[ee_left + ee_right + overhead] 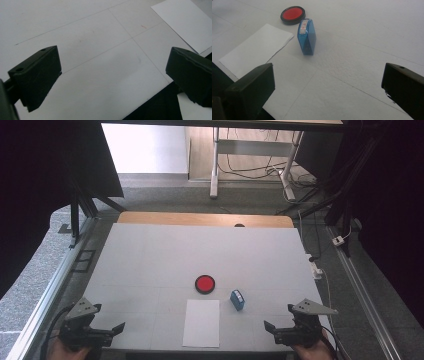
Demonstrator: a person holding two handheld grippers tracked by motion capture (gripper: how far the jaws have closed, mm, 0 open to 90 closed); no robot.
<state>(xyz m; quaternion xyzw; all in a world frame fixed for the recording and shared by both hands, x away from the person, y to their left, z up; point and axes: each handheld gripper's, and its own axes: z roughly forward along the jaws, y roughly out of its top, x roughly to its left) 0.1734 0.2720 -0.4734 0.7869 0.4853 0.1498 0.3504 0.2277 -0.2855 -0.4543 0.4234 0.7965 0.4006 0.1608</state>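
A round red ink pad (pixel 205 284) in a black case lies near the middle of the white table (pixel 150 260). Just right of it stands a small blue stamp (pixel 237 300), and a white paper sheet (pixel 201 323) lies in front of the pad by the near edge. My left gripper (pixel 114 331) rests at the front left corner, open and holding nothing, its jaws wide apart over bare table (pixel 113 75), with the sheet's corner (pixel 185 22) ahead. My right gripper (pixel 272 330) sits at the front right, open (pixel 327 85), pointing at the stamp (pixel 307 37), pad (pixel 292 14) and sheet (pixel 254 50).
A wooden strip (pixel 205 219) borders the table's far edge. Metal rails (pixel 55 285) run along both sides, with cables and a white plug (pixel 340 240) on the floor to the right. Desk legs (pixel 215 165) stand beyond the table.
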